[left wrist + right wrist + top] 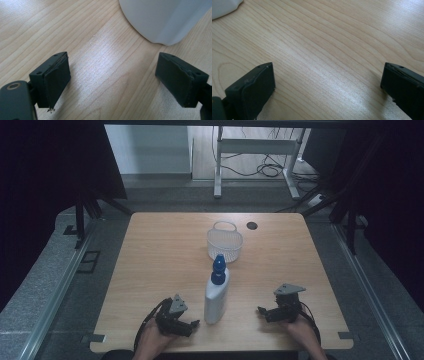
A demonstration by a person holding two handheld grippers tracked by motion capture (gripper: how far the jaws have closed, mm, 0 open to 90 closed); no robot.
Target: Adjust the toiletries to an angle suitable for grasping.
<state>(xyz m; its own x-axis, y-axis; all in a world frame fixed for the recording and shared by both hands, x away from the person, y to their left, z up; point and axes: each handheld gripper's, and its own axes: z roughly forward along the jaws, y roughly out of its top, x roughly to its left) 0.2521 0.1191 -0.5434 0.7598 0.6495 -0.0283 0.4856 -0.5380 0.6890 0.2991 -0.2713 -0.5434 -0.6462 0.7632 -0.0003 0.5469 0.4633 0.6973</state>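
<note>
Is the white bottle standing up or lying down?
Lying down. The white plastic bottle with the blue cap rests flat on the wooden table, cap pointing toward the white mesh basket.

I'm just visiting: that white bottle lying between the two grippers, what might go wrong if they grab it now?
1. The white bottle lies on its side; a push from the open left gripper might roll or slide it rather than grip it.
2. The blue cap points at the nearby white basket, so a shove could knock the basket.

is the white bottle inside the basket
No, the white bottle lies on the table just in front of the basket, between the two grippers.
</note>
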